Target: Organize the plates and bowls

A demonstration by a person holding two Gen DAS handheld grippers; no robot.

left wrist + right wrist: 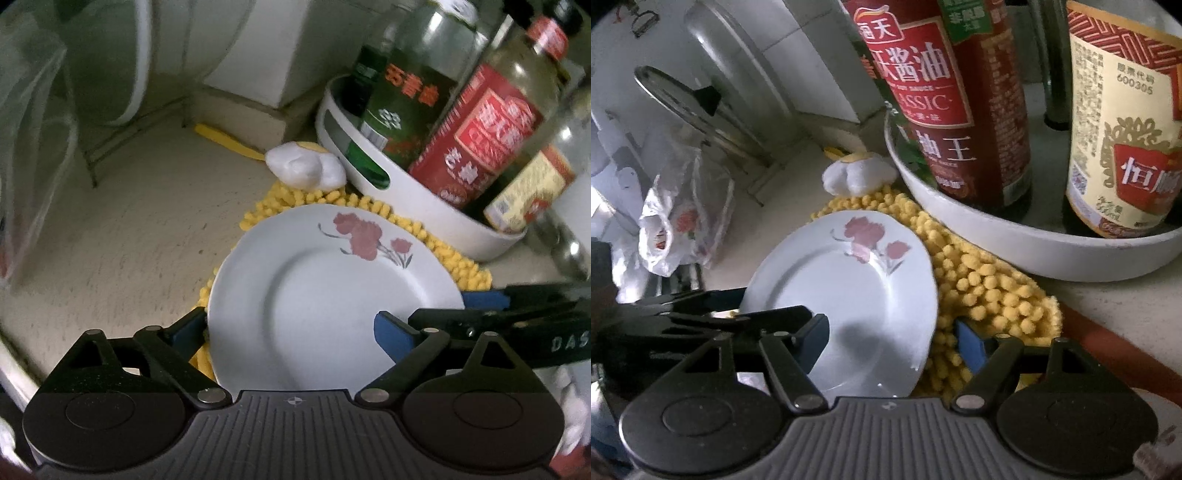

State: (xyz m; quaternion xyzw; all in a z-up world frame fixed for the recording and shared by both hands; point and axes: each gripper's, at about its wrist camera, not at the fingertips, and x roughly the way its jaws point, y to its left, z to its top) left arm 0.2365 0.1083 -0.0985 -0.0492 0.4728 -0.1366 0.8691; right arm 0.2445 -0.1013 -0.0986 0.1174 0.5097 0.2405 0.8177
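A white plate with a red flower print [325, 291] lies on a yellow bobbled mat [454, 266] on the counter. My left gripper [291, 328] is open wide, one blue pad under the plate's left rim, the other over its near right part. My right gripper [892, 341] is open too, its left finger over the plate [849, 295] and its right pad [971, 345] in the mat beside the rim. The right gripper's fingers [480, 314] reach to the plate's right edge in the left wrist view. Whether either touches the plate is unclear.
A white tray [413, 199] holding sauce bottles [476, 136] stands close behind the plate on the right. A white and yellow plush piece [306, 166] lies at the mat's far end. A plastic bag [672, 229] and pot lids in a rack [701, 107] sit to the left.
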